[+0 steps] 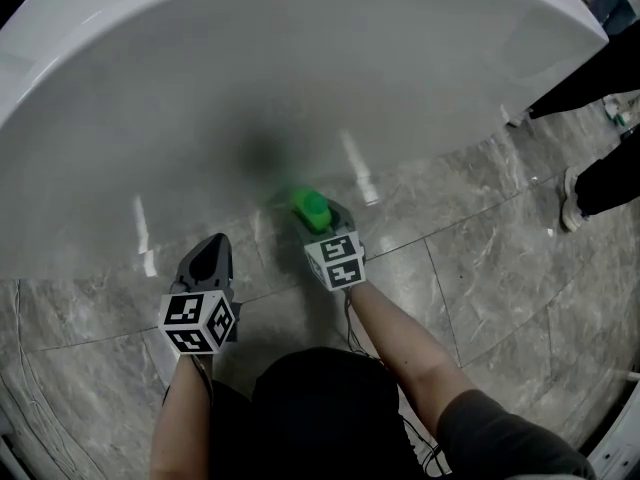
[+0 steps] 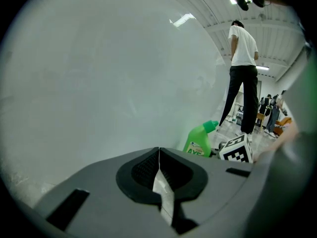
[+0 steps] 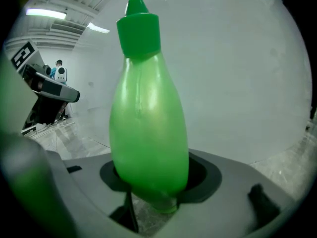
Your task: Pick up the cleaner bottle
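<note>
The cleaner bottle (image 1: 311, 206) is green with a green cap. It stands on the grey tiled floor, close against the white curved tub wall (image 1: 300, 78). My right gripper (image 1: 318, 222) is closed around its body. In the right gripper view the bottle (image 3: 148, 128) fills the notch between the jaws of this gripper (image 3: 153, 185), touching both sides. My left gripper (image 1: 212, 245) is a little to the left of it and nearer, jaws together and empty. In the left gripper view this gripper (image 2: 159, 155) faces the tub wall, with the labelled bottle (image 2: 199, 140) off to its right.
The large white tub fills the far half of the head view, with grey marble floor tiles (image 1: 480, 268) in front. A person's legs and shoes (image 1: 590, 183) are at the right. Someone in a white shirt (image 2: 242, 48) stands beyond the bottle.
</note>
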The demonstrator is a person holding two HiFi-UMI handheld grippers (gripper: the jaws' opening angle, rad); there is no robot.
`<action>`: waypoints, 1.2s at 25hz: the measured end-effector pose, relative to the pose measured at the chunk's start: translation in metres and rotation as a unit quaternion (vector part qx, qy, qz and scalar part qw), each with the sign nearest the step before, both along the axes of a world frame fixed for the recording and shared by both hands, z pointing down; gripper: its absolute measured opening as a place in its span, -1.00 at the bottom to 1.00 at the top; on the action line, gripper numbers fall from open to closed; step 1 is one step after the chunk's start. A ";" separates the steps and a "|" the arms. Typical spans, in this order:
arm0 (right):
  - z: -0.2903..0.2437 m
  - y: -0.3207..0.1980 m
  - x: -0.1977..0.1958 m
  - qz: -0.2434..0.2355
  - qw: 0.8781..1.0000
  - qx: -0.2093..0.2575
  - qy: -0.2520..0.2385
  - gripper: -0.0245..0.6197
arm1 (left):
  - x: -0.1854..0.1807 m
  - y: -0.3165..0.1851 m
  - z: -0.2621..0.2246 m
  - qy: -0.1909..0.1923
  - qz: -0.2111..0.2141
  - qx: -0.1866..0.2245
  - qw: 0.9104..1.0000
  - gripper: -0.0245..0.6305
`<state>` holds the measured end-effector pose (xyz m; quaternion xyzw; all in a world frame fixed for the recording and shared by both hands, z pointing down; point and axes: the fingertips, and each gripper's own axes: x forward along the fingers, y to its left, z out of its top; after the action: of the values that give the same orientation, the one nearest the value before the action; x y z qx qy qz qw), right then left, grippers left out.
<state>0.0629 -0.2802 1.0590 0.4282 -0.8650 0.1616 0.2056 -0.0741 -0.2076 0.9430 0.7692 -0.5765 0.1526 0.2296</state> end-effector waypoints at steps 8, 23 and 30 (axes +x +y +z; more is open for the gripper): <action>0.002 -0.010 0.014 0.021 0.998 -0.047 -0.036 -0.30 | -0.002 0.005 0.000 0.001 -0.002 -0.003 1.000 -0.88; -0.031 0.021 0.049 0.177 0.870 -0.191 -0.418 -0.31 | 0.004 0.013 -0.021 0.027 0.007 0.005 1.000 -0.88; -0.115 0.039 0.052 0.150 0.851 -0.204 -0.460 -0.31 | 0.015 0.021 -0.073 0.043 0.019 0.024 0.999 -0.88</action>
<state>0.1146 -0.2413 0.9441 0.3779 -0.7339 0.5414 -0.1596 -0.0593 -0.1861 0.8695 0.7913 -0.5548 0.1096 0.2325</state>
